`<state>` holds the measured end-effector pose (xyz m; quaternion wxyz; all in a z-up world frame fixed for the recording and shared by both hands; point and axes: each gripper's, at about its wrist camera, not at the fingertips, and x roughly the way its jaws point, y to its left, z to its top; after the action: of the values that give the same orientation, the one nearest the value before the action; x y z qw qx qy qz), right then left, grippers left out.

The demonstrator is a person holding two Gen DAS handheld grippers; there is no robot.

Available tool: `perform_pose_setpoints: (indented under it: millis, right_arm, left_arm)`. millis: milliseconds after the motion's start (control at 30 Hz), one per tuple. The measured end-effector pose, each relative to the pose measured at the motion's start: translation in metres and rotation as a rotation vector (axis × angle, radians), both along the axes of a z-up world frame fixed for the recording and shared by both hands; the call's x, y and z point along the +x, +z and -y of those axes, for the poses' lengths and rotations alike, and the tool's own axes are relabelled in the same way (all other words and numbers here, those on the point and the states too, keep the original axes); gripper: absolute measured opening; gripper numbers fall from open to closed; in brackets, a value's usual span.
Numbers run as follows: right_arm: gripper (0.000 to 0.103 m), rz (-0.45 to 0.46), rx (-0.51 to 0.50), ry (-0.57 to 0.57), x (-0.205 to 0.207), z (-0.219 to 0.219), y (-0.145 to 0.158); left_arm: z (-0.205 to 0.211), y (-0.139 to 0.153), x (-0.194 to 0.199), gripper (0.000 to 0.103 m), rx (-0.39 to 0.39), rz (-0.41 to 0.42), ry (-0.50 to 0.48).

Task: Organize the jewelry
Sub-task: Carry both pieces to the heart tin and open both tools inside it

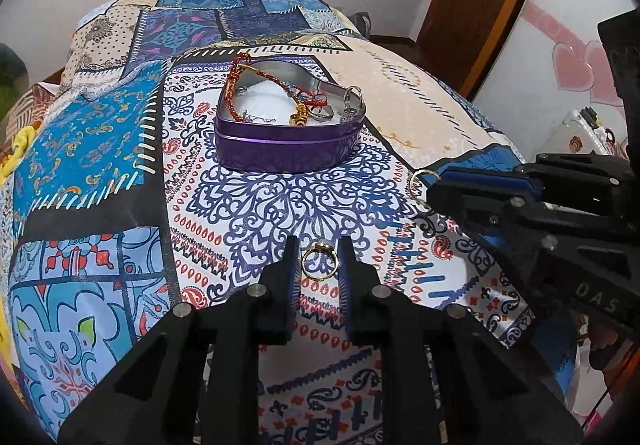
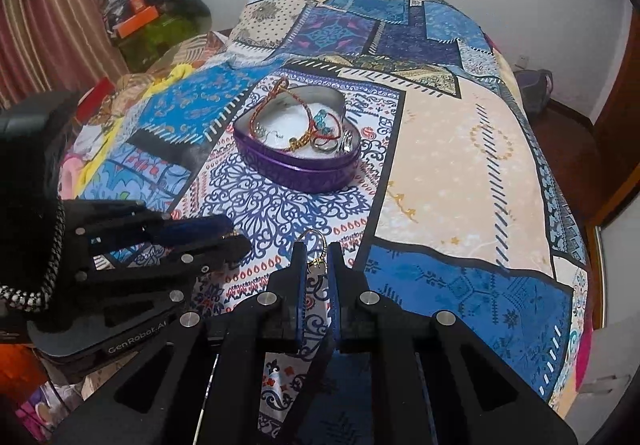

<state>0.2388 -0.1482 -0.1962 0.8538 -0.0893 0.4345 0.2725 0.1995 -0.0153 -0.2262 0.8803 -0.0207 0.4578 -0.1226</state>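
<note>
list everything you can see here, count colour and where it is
heart-shaped tin: one, purple, open, middle of the bed
bracelets and rings in tin: several, red, gold, silver; exact count unclear
gold ring: one, on the bedspread between the left gripper's fingers
hoop earring: one, gold, at the right gripper's fingertips
bedspread: one, blue, white and cream patchwork
door: one, brown, far right
curtain: one, striped red-brown, far left
left gripper: black, open around the gold ring
right gripper: black, nearly closed on the hoop earring
</note>
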Motion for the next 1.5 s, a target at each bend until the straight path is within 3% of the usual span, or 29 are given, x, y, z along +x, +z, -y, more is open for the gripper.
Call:
perform_pose_setpoints:
  millis: [400,867,1500]
  right_arm:
    - [0.009,0.036,0.038,-0.014,0.012,-0.004,0.017]
    - [0.009,0.081,0.088,-0.016,0.037,-0.019,0.033]
    - [0.009,0.004,0.040,0.037,0.059,-0.032,0.008]
  left_arm:
    - [-0.016,0.027,-0.003,0.017,-0.004,0.078,0.036]
    - [-0.033,0.063,0.030,0.017,-0.035,0.184,0.064]
    - [-0.024,0.041,0.065,0.017,-0.046,0.135,0.017]
